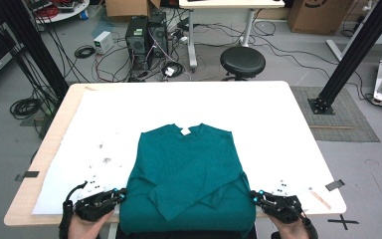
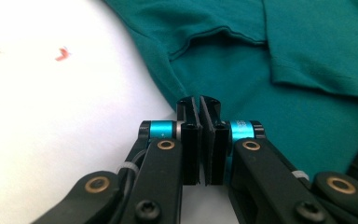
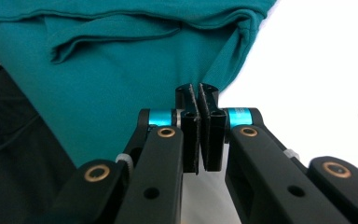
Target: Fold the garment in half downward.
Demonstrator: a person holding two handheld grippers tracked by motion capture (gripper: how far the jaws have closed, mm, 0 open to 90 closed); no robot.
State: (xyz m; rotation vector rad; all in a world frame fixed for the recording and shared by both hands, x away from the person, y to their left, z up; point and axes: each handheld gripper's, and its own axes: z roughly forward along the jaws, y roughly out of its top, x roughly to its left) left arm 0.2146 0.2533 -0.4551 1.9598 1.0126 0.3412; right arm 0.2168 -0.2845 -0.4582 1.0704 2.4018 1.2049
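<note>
A teal long-sleeved shirt (image 1: 186, 169) lies flat on a white sheet (image 1: 129, 107), collar and white label at the far end, sleeves folded across its front, hem at the table's near edge. My left gripper (image 1: 122, 195) is shut, its tips against the shirt's left side edge near the hem. In the left gripper view the pads (image 2: 199, 100) meet right at the edge of the shirt (image 2: 284, 56); no cloth shows between them. My right gripper (image 1: 255, 194) is shut too, at the right side edge. Its tips (image 3: 197, 87) touch a fold of the shirt (image 3: 112, 84).
The sheet covers most of a light wooden table (image 1: 54, 129) and carries small dark marks (image 1: 104, 159) and a red speck (image 2: 63, 53). Beyond the table stand a black stool (image 1: 242, 60), computer towers (image 1: 146, 37), cables and black frame posts (image 1: 353, 55).
</note>
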